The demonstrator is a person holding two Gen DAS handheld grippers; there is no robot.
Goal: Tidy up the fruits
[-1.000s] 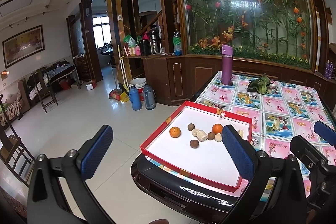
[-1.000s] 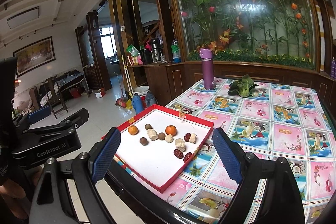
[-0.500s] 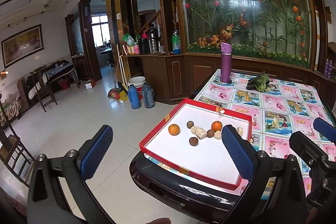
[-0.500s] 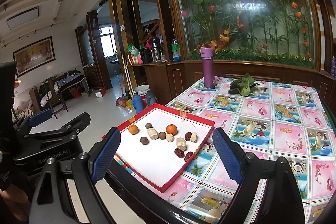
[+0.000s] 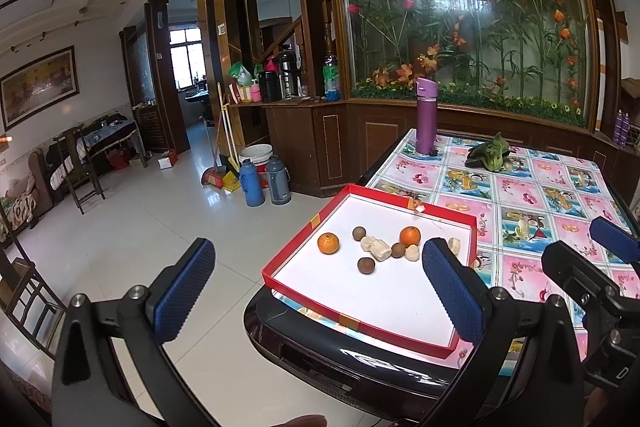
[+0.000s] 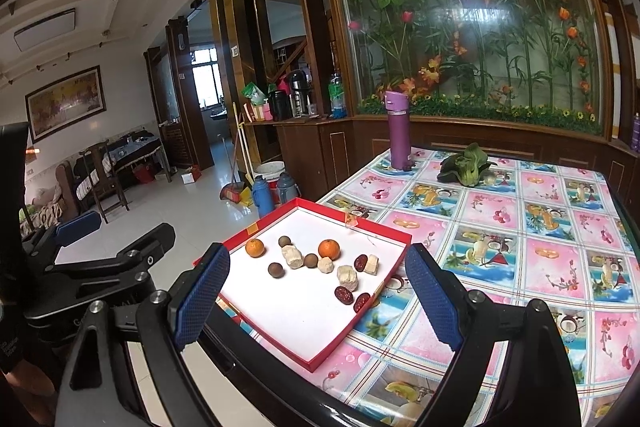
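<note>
A shallow red tray with a white floor lies on the near left corner of the table. In it are two oranges, brown round fruits, pale chunky pieces and dark red dates. My right gripper hovers open in front of the tray, nothing between its blue pads. Off the table's left edge, my left gripper is held open too, and empty. One orange lies between its pads in that view.
The table has a pink fruit-print cloth. A purple bottle and a bunch of green leaves stand at its far side, below a flower-painted glass wall. Two thermos flasks, a broom and chairs are on the tiled floor to the left.
</note>
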